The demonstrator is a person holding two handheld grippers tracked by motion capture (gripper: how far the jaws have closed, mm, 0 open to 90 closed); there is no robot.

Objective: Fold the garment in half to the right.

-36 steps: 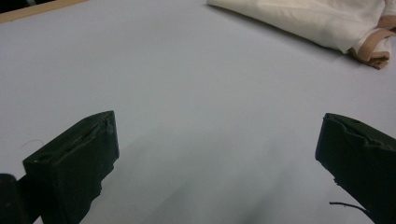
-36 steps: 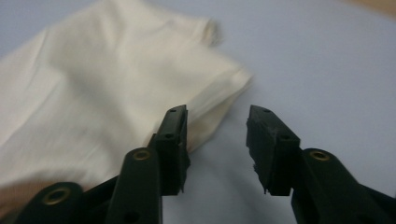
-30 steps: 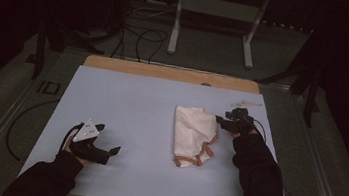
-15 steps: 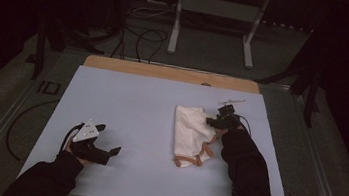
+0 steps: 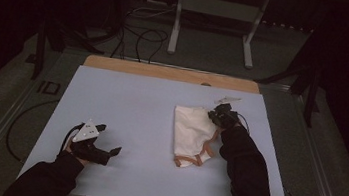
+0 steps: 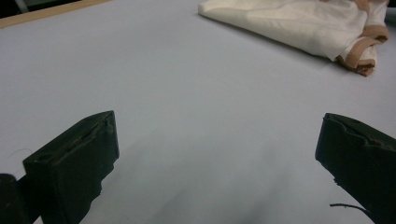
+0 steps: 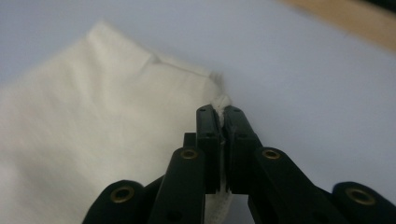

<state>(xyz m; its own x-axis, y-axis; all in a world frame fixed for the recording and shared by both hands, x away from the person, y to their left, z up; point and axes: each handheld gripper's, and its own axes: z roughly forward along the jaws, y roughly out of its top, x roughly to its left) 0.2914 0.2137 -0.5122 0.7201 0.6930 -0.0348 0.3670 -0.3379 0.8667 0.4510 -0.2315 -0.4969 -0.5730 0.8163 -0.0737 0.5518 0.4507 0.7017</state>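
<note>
Right tongs (image 7: 222,112) are clamped on a corner of the cloth (image 7: 93,140); jaws have just been closing, w/ a pinch of white fabric squeezed between the pads. In the high view we see those tongs (image 5: 221,115) at the cloth's (image 5: 191,130) far right corner, sleeve running back toward us along its right edge.

Left tongs (image 6: 217,154) stand wide, nothing between the jaws, just bare table surface. In the high view they (image 5: 106,142) rest near the front left of the table (image 5: 126,102), well apart from the cloth.

Cloth lies right of centre on the pale blue-grey table top, folded, cream-white w/ tan trim; trim bunches at the near end (image 5: 190,159). From the left gripper view the cloth (image 6: 299,23) sits far off at top right.

Vs. a second ago: right tongs were off the cloth's right edge, nearer the table's right side, w/ jaws apart; now they're in over the corner & gripping it. Left tongs and cloth sit where they were.

No brand, label or writing we can read anywhere.

Count: 2 tongs, 1 cloth, 1 table; a strip of bare wood (image 5: 165,72) shows along the table's far edge, floor cables (image 5: 140,33) & a metal stand (image 5: 218,12) beyond.
</note>
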